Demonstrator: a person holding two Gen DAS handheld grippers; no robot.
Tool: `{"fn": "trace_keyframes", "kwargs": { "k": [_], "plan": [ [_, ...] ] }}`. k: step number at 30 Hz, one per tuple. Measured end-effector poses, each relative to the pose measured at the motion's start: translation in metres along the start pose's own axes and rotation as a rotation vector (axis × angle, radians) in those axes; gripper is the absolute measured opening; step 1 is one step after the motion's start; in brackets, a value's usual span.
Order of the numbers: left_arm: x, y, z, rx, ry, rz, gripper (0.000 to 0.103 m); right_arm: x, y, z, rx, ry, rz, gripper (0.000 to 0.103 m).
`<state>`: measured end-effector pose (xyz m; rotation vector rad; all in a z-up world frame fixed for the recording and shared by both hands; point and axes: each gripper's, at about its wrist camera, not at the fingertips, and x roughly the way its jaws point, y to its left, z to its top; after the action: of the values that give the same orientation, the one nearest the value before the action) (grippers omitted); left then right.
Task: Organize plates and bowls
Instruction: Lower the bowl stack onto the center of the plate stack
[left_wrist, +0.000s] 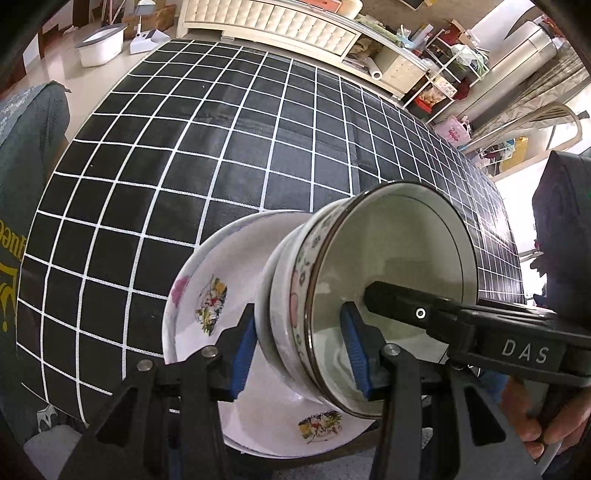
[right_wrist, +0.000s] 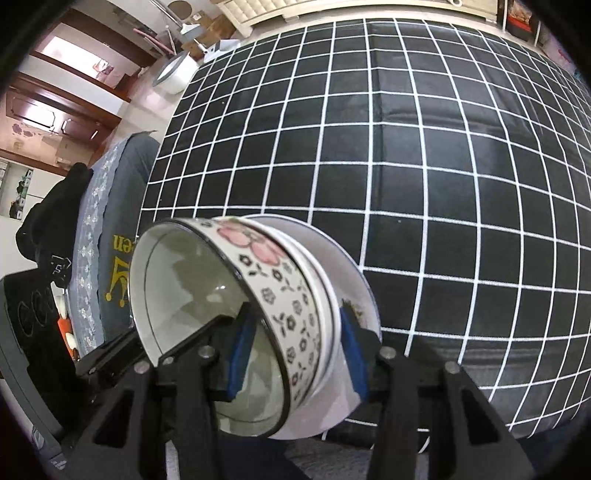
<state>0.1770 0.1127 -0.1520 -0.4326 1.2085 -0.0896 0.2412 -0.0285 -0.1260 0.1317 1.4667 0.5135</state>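
Observation:
A floral bowl (left_wrist: 388, 280) with a dark rim sits inside a plain white bowl (left_wrist: 273, 317), both over a white flowered plate (left_wrist: 199, 295) at the near edge of the checked table. My left gripper (left_wrist: 301, 350) is shut on the wall of the stacked bowls, one blue pad inside, one outside. My right gripper (right_wrist: 297, 350) is shut on the opposite wall of the floral bowl (right_wrist: 280, 295); the white bowl (right_wrist: 332, 258) shows behind it. The right gripper's black finger (left_wrist: 406, 302) also shows in the left wrist view.
The table wears a black cloth with a white grid (left_wrist: 221, 147). A cushioned chair (right_wrist: 110, 206) stands at the left side. A white tub (left_wrist: 101, 44) sits on the floor, a tufted bench (left_wrist: 269, 22) and cluttered shelves (left_wrist: 447, 74) beyond.

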Motion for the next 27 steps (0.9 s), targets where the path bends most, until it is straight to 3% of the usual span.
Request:
{"fn": "trace_keyframes", "kwargs": {
  "k": [12,19,27],
  "plan": [
    [0.002,-0.002,0.002,0.010,-0.004,0.003,0.038,0.000,-0.015,-0.006,0.060,-0.016,0.041,0.049],
    [0.002,-0.001,0.003,0.018,0.004,-0.007,0.038,-0.011,-0.003,-0.012,0.035,-0.128,-0.031,0.050],
    [-0.006,-0.005,0.005,0.052,-0.024,0.052,0.038,-0.029,-0.005,-0.016,0.013,-0.248,-0.075,0.050]
  ]
}}
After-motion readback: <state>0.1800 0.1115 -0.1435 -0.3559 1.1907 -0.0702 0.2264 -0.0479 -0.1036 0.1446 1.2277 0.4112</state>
